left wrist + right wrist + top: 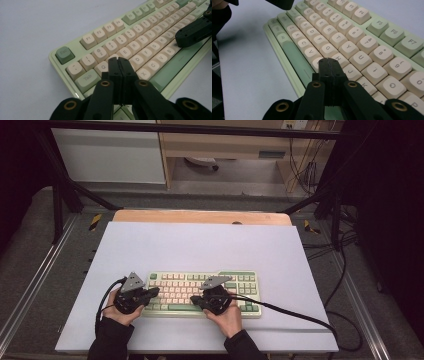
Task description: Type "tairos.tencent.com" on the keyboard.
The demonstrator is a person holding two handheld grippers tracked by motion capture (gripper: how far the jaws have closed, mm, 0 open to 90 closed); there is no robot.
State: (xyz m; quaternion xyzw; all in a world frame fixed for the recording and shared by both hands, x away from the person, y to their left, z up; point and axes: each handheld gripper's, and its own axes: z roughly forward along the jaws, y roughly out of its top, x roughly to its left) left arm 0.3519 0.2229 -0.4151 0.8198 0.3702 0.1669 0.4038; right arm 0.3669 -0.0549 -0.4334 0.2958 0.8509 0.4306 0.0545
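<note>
Green-and-cream keyboard (202,292) lies near the counter's (200,245) front edge; left claw (119,61) and right claw (328,62) hover over its keys (both pinched together, holding nothing)

A wooden table (200,216) carries a pale lavender mat (200,247) covering nearly its whole top, leaving a strip of wood bare along the far edge. A green and cream keyboard (245,279) lies flat on the mat near the front edge, roughly centred.
</note>
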